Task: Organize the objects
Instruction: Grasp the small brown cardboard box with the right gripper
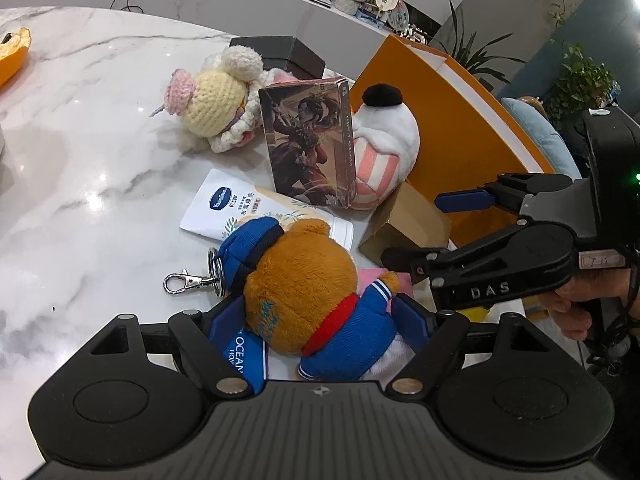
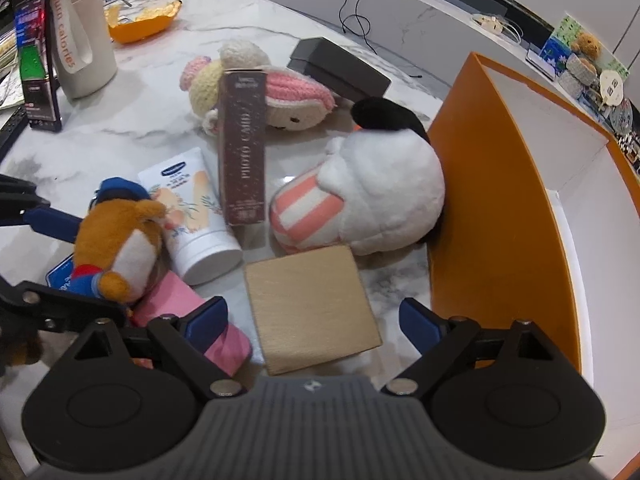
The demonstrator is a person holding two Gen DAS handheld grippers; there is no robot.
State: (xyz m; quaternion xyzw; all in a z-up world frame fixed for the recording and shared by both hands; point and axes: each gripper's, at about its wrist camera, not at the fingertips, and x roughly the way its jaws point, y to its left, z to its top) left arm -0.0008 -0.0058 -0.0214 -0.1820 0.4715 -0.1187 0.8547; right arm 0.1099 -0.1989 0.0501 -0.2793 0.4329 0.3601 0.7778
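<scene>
With my left gripper [image 1: 316, 320] spread around the bear plush [image 1: 304, 292] and my right gripper [image 2: 312, 316] gaping over the wooden block [image 2: 308, 312], neither gripping, I'd centre both before squeezing, then carry them to the orange box [image 2: 500, 200] at two o'clock.

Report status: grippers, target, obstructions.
Left gripper straddles bear plush, grip unclear. Right gripper open over tan box. Lotion tube and pink item crowd them.

Glossy marble-look table [image 1: 80, 128], fuzzy plush bear [image 1: 296, 284], matt kraft-paper box [image 2: 312, 308].
</scene>
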